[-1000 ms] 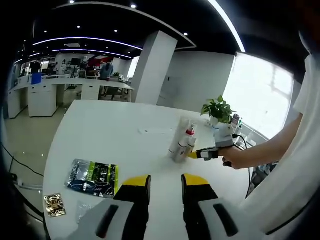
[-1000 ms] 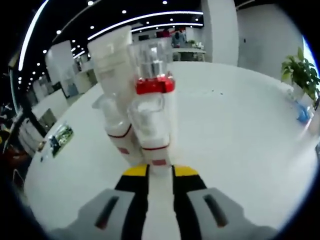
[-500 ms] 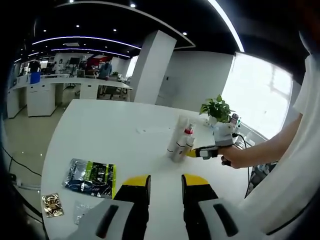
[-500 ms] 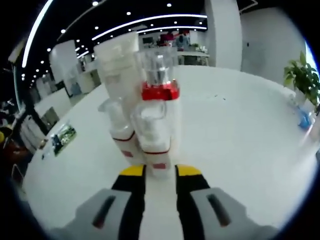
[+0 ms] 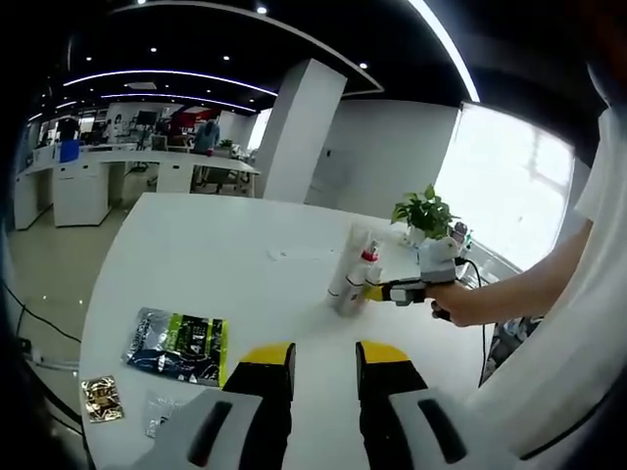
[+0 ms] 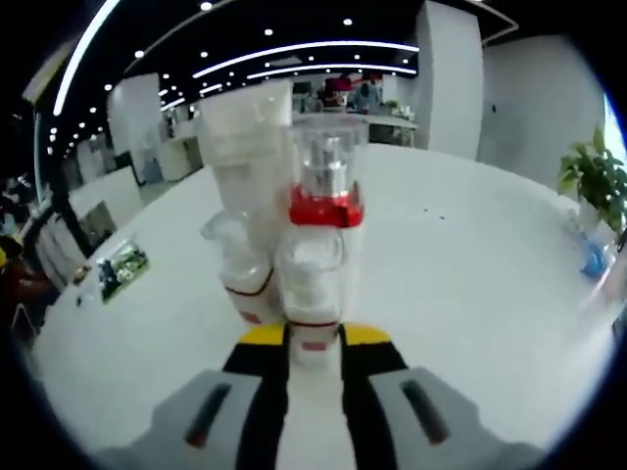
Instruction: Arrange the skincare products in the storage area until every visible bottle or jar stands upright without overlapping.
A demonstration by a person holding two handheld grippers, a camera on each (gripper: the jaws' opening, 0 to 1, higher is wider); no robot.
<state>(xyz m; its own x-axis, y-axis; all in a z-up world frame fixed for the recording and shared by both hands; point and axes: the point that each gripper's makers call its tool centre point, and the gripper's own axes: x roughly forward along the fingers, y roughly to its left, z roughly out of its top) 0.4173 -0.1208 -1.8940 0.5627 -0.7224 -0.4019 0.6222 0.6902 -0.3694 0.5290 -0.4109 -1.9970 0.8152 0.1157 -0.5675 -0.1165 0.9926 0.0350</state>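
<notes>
White table (image 6: pixel 470 274): right tongs (image 6: pixel 313 338) clamp small bottle (image 6: pixel 312 289).

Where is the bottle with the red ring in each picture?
Left gripper view: the bottle with the red ring stands small, right of middle on the white table, by the right gripper.
Right gripper view: it stands big, in the middle, just above the jaws.
Shared landmark: the potted plant.

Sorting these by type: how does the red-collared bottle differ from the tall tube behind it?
The bottle has a red collar under a clear cap; the tube is plain white. The tube stands taller. The bottle is nearer the right gripper, whose jaws flank its base. Both stand upright, close together.
</notes>
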